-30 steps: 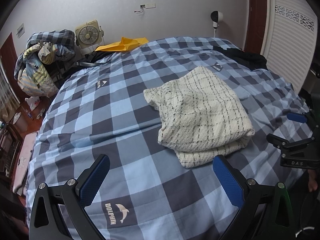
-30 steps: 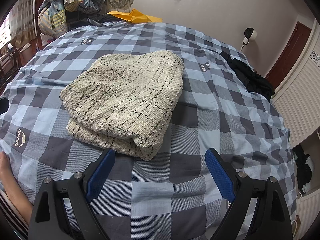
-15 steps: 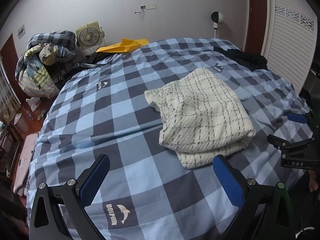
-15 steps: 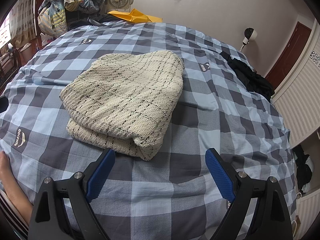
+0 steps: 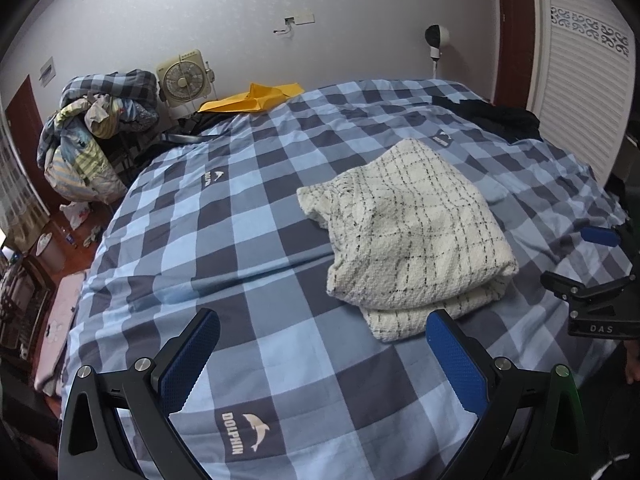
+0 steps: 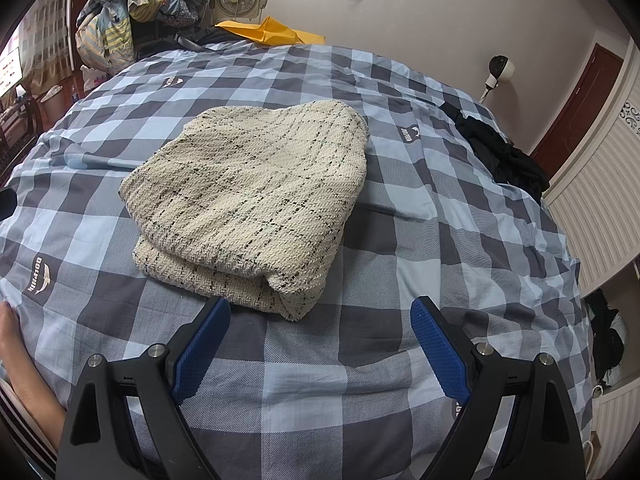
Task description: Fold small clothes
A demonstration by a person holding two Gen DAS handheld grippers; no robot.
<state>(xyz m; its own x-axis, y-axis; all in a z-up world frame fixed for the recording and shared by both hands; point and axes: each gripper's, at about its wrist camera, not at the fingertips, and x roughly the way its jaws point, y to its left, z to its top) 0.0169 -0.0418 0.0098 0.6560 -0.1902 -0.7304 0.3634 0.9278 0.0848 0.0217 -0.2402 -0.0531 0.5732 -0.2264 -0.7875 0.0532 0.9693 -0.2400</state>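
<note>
Cream knitted garment with thin black check lines [image 5: 408,232], folded, lies mid-bed on the blue-and-grey checked duvet [image 5: 224,224]. Left hand-held gripper [image 5: 320,356] and right hand-held gripper [image 6: 320,340] hover just short of it, both wide open, empty. Risk: a one-layer pinch unfolds the stack; pads may snag the duvet.

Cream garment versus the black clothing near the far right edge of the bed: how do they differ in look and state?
The cream garment is pale with thin dark check lines; the black clothing is plain dark. The cream garment is folded into a neat layered stack; the black clothing lies crumpled in a loose heap. The cream garment sits mid-bed, just ahead of both open grippers; the black clothing lies far off at the bed's edge. Both rest on the checked bedspread, and neither is held.
</note>
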